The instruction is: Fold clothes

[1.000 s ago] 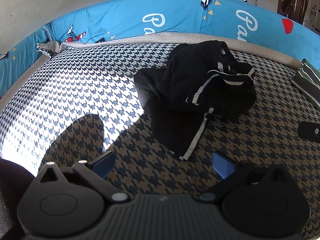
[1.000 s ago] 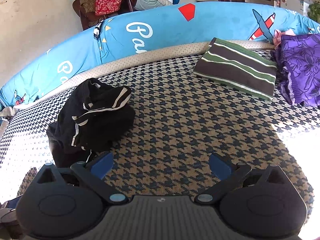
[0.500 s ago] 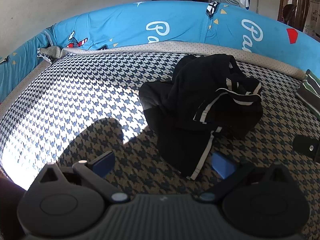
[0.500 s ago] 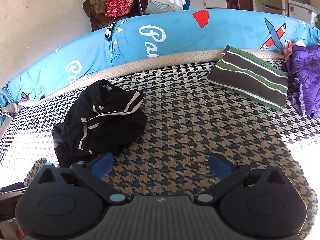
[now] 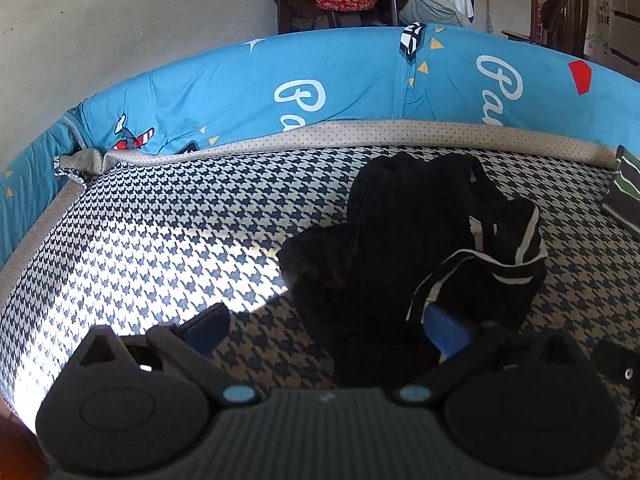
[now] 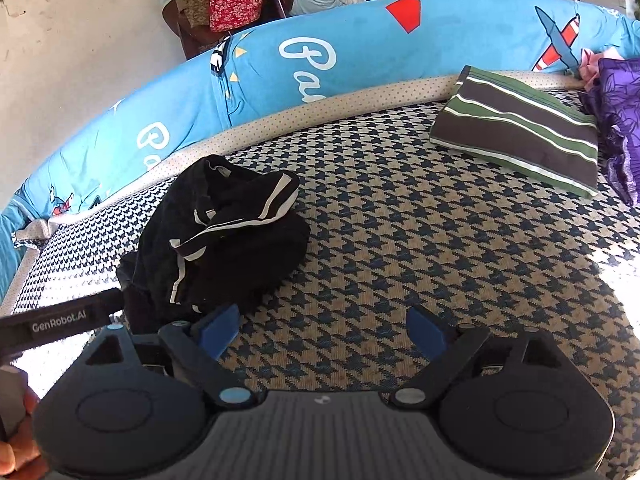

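Note:
A crumpled black garment with white stripes (image 5: 420,248) lies on the houndstooth bed cover (image 5: 160,248). My left gripper (image 5: 328,330) is open right at the garment's near edge, and dark cloth lies between its blue pads (image 5: 448,330) without being pinched. In the right wrist view the same garment (image 6: 224,240) sits ahead to the left. My right gripper (image 6: 322,330) is open and its jaws are closing, with only bed cover between them; its left pad (image 6: 218,328) is at the garment's near edge. The left gripper's finger (image 6: 60,320) reaches in from the left.
A folded brown and green striped garment (image 6: 516,128) lies at the back right, beside a purple garment (image 6: 620,120). A blue printed bolster (image 5: 320,88) rims the bed's far side. A chair piled with clothes (image 6: 240,4) stands behind it.
The left gripper has moved in toward the black garment, whose near edge now lies between its fingers. The right gripper's pads have come slightly closer together, and the left gripper's finger has entered the right view.

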Tool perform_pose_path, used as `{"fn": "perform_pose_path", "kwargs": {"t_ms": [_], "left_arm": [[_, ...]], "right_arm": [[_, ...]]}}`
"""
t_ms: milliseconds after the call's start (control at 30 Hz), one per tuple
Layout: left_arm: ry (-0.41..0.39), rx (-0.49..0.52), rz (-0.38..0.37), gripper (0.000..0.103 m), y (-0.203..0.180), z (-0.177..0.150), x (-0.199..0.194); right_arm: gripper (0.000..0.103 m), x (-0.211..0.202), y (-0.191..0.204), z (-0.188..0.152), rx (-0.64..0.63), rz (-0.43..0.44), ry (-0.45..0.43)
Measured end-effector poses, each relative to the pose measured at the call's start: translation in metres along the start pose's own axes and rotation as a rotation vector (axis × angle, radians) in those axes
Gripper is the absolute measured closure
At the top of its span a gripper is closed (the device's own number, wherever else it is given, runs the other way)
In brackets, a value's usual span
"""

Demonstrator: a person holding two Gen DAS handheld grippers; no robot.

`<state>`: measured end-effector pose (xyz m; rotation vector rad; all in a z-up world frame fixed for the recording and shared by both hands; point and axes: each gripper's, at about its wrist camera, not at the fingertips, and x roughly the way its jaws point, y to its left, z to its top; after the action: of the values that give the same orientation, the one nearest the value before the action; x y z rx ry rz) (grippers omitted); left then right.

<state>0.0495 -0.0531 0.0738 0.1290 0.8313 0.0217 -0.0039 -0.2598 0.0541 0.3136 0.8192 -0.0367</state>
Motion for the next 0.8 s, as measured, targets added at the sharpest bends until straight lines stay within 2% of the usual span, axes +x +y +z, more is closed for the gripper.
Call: {"fn": "perform_pose_path", "kwargs": {"t_ms": [133,267,333,433,567,800], "left_arm": [[-0.007,0.018,-0.044,0.000,0.007,0.000,0.012],[0.023,-0.030,-0.059,0.000,0.013,-0.007,0.024],[0.056,-0.065,-0.098,0.000,0.017,-0.009,0.028],[0.050,-0.079,-0.120,0.000,0.020,-0.009,0.027],[0.021,-0.094,-0.143,0.000,0.024,-0.006,0.022],[0.063,-0.110,-0.156,0.000,0.027,-0.007,0.028]], "right_arm": [[0.014,0.009,0.005,-0.003,-0.021,-0.006,0.016],[0.014,0.022,0.006,-0.006,-0.030,-0.033,0.052],[0.013,0.029,0.006,-0.008,-0.031,-0.051,0.079],[0.013,0.039,0.004,-0.011,-0.030,-0.079,0.103],[0.013,0.043,0.004,-0.017,-0.057,-0.111,0.094],[0.013,0.041,0.004,-0.028,-0.068,-0.107,0.079]]}}
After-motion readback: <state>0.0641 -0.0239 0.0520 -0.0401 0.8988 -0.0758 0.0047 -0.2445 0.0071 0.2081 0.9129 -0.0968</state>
